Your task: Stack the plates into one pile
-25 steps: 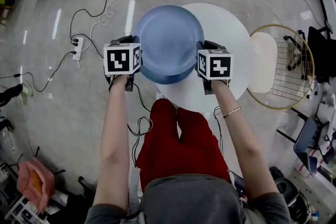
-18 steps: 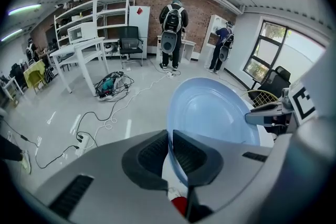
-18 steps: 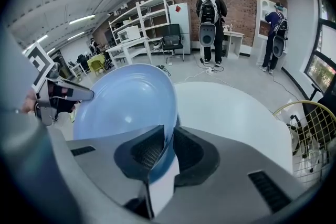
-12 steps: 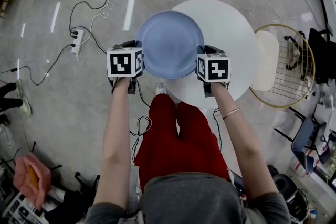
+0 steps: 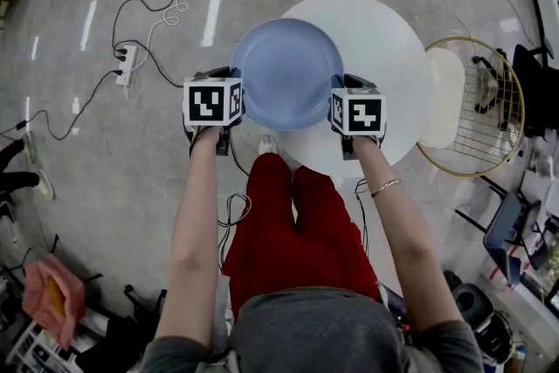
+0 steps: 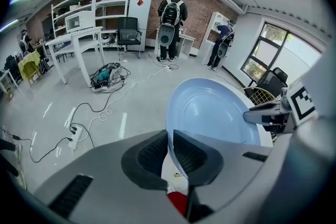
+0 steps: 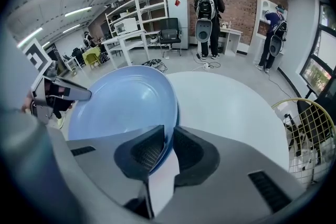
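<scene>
blue plate (image 5: 286, 74) over left edge of round white worktop (image 5: 384, 57), part overhanging floor (image 5: 105, 170) | L gripper (image 6: 171, 135) pinching plate's left rim, jaws just been opening a bit, rim between them | R gripper (image 7: 169, 136) pinching right rim

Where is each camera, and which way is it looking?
Head view: on the person's head, looking steeply down at the blue plate and round white table; both forearms, lap, left gripper and right gripper show.
Left gripper view: rides the left gripper, looking along its jaws; the plate's rim is between them and they have just been opening slightly.
Right gripper view: rides the right gripper, looking along its jaws, closed on the opposite rim.
Shared: all see the plate; each gripper view catches the other gripper.
</scene>
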Tool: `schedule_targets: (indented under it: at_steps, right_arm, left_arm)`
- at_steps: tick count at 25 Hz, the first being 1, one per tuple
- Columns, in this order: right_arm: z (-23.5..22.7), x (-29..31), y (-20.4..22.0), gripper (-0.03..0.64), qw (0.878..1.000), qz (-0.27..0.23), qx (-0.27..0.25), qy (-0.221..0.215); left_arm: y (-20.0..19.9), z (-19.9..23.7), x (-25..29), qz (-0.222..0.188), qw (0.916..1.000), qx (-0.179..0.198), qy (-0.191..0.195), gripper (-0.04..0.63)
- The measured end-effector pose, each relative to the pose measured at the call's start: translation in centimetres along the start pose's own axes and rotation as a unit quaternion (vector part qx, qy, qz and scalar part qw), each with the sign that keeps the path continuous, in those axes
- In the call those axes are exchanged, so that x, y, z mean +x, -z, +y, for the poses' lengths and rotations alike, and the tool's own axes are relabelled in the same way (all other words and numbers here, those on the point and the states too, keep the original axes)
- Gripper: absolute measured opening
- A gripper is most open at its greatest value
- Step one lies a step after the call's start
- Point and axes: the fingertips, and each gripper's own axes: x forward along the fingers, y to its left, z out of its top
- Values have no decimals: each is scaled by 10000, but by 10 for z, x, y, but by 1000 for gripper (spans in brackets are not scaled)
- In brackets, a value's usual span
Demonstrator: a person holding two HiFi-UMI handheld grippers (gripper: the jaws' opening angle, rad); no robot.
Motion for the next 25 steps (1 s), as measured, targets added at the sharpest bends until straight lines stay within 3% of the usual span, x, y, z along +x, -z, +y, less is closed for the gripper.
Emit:
schedule_targets:
  at_steps: [25]
  right_arm:
    - [-5, 7, 1, 71, 9996, -281, 6, 92]
  left_arm:
    - [6, -1, 9, -143, 9997, 23, -214, 63]
